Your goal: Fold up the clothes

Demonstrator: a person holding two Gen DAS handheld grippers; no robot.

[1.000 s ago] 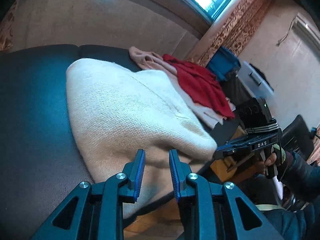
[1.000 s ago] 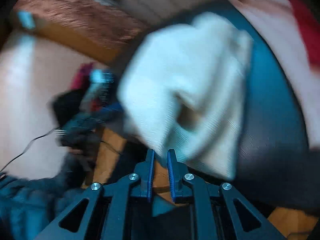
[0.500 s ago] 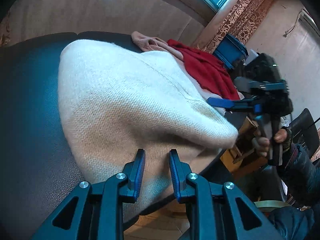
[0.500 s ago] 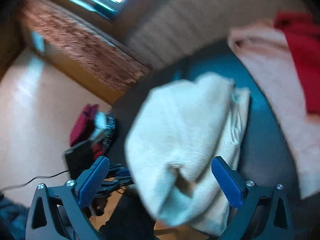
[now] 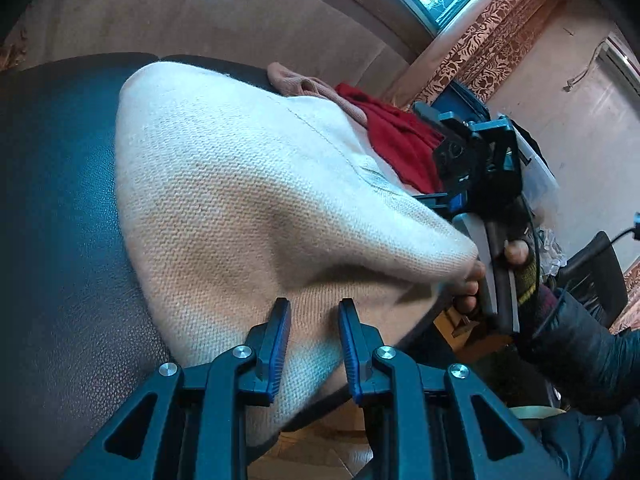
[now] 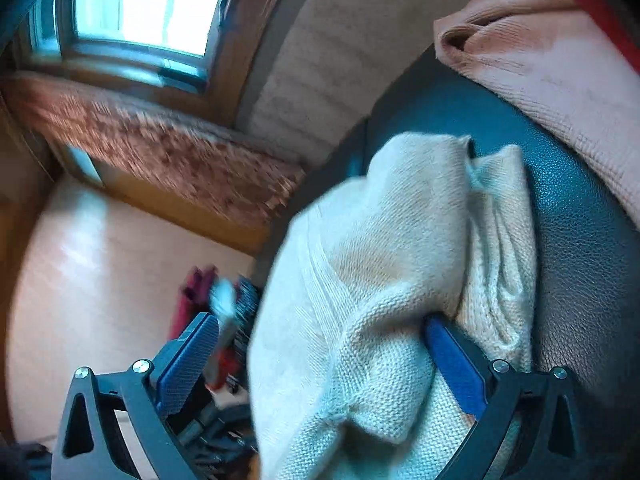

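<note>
A cream knitted sweater lies bunched on a dark leather seat, its long axis running from the far back of the seat towards the near front edge, where part of it hangs over; the left tool sits at that near edge, pointing down onto the fabric, its blue pads a narrow gap apart with knit lying between and beneath them; whether the pads actually pinch the cloth cannot be told from this view; the right tool stands at the sweater's right-hand corner, jaws spread as wide as they go; in the right wrist view a thick fold of the sweater fills the space between its pads, brushing the right-hand pad while the left-hand pad stands clear in open air, so nothing is gripped there; the right tool is judged the nearer one to the loose corner that the next fold would turn on; the sweater looks soft, thick and ribbed, doubled over itself with a rounded hump in the middle and a seam line running along its top; beyond it lie a pink garment and a red garment, heaped just beside the sweater's far end
</note>
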